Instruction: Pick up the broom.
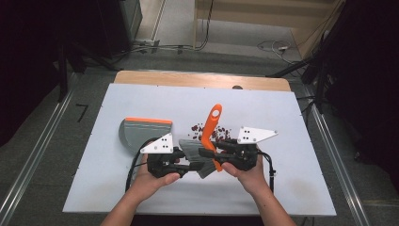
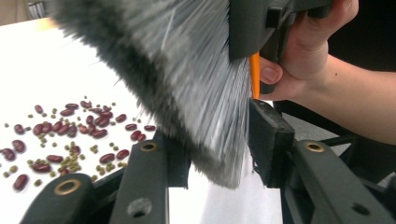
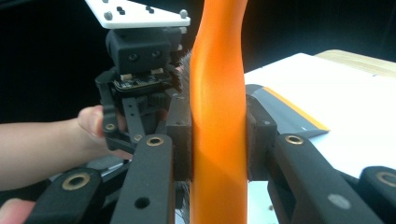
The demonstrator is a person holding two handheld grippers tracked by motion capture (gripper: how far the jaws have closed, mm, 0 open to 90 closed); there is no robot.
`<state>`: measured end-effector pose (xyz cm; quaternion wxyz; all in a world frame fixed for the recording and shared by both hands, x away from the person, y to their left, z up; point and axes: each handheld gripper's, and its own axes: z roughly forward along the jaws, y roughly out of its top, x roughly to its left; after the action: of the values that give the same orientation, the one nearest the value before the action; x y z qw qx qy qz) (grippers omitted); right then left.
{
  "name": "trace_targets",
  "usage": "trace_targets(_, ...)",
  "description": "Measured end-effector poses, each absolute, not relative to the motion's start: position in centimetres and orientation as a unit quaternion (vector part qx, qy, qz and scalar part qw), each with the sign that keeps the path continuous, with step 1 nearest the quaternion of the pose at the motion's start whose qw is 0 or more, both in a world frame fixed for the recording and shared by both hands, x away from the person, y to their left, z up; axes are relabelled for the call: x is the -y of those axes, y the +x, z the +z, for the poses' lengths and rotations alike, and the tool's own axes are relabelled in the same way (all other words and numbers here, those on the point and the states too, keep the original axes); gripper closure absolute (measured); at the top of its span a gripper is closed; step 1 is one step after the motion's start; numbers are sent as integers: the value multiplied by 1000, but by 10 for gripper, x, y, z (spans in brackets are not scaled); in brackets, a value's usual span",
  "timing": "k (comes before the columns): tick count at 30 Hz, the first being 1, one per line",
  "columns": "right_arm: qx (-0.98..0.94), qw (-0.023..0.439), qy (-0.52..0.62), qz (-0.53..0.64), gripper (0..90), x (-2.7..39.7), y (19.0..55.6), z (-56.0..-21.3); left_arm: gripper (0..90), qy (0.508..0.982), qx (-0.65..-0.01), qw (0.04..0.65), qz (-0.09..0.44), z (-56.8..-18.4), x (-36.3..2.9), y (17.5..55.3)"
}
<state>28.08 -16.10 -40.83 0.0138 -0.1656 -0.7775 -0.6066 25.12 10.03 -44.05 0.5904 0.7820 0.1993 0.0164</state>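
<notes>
Lying flat at the left of the white counter point(image 1: 117, 188), the grey dustpan with its orange edge point(image 1: 146, 132) has its mouth turned toward the scattered red beans and small green beans point(image 2: 70, 135), presumably ready to take them once swept. Next comes the left hand-held gripper point(image 1: 188, 165), whose jaws stand apart around the grey bristles point(image 2: 187, 79) of the hand brush without pinching them, apparently only steadying the head. On the right, the right hand-held gripper point(image 1: 207, 151) is clamped tight on the brush's orange handle point(image 3: 218, 112), holding it upright above the counter near the beans, a firm hold suited to sweeping.
</notes>
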Motion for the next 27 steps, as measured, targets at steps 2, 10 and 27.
trace_targets(2, 778, 9, -172, -605, 682, 162, 282, -408, 559, 779, -209, 590, 30, -440, -104, 250)
trace_targets(10, 775, -27, -206, -597, 681, 168, 285, -407, 265, 774, -250, 577, 68, -441, -112, 248)
trace_targets(27, 766, -108, -284, -567, 681, 188, 295, -407, 0, 756, -289, 577, 109, -442, -144, 247)
